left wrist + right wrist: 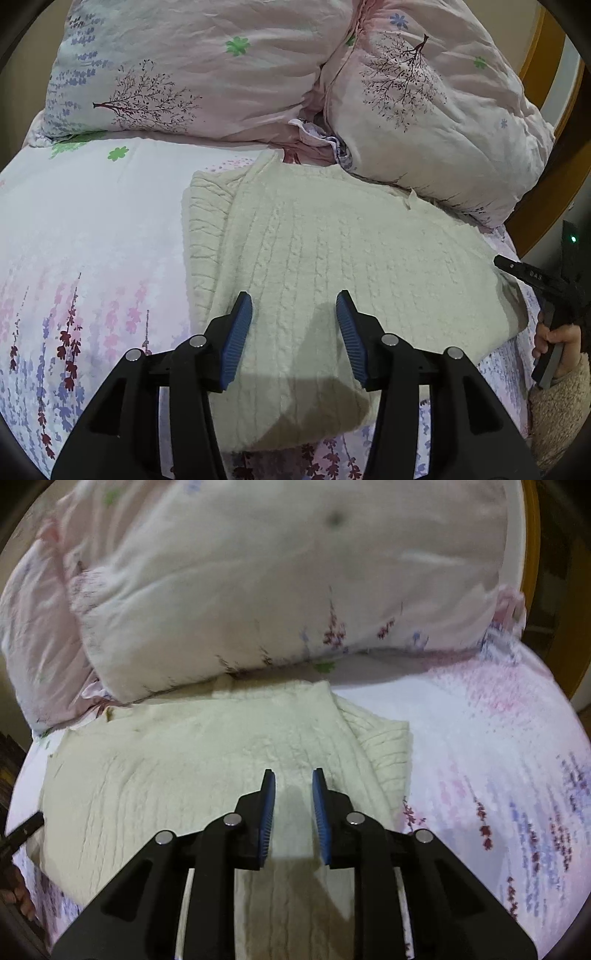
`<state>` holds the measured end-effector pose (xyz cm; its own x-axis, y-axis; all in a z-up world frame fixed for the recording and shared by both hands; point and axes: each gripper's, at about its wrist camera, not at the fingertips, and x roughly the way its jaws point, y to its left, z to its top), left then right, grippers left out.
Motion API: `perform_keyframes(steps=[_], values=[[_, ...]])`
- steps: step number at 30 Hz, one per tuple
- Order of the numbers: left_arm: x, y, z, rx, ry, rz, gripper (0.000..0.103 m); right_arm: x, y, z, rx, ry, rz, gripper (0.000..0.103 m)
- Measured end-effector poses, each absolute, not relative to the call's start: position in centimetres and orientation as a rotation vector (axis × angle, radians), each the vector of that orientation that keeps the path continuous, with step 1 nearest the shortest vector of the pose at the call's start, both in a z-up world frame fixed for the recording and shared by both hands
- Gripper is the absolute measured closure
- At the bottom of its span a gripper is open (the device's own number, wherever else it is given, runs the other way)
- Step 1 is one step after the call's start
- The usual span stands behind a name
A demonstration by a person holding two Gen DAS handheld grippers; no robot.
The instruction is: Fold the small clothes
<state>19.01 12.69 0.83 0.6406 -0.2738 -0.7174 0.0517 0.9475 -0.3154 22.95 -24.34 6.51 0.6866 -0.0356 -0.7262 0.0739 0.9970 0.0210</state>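
A cream cable-knit sweater lies folded on the flowered bedsheet, with a ribbed part sticking out at its far left side. My left gripper hovers over the sweater's near part, open wide, with nothing between its blue pads. In the right wrist view the same sweater spreads to the left, and my right gripper stands above it with a narrow gap, open and holding nothing. The right gripper's black body, held by a hand, shows at the right edge of the left wrist view.
Two pink-and-white flowered pillows lie against the head of the bed, just behind the sweater. A wooden bed frame curves at the far right. Bare sheet stretches to the right of the sweater.
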Motion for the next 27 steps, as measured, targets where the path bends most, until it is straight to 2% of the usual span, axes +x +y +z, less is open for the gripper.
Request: perform_keyframes(steps=[4,9,11,14,22,27], values=[[19.0,12.6,0.6,-0.269,0.849,-0.192,0.052,23.9,-25.4,4.8,0.056,0.880,-0.106,0.080],[18.7,12.8,1.0,-0.291,0.848,-0.197,0.050,23.8,-24.9,5.8,0.067,0.863,-0.107,0.078],[18.1,13.9,1.6,-0.360,0.828,-0.208,0.049,23.1,-23.8,6.3,0.043,0.837,-0.078,0.069],[17.7,15.8,2.1,-0.447,0.796,-0.187,0.038,21.7,-21.7,7.2,0.033,0.799,-0.010,0.061],[19.1,20.1,0.3,-0.720,0.852,-0.126,0.036,20.9,-13.3,5.7,-0.075,0.825,0.180,0.060],[19.2,20.3,-0.6,-0.772,0.882,-0.123,0.033,21.6,-11.2,4.8,-0.096,0.833,0.208,0.060]])
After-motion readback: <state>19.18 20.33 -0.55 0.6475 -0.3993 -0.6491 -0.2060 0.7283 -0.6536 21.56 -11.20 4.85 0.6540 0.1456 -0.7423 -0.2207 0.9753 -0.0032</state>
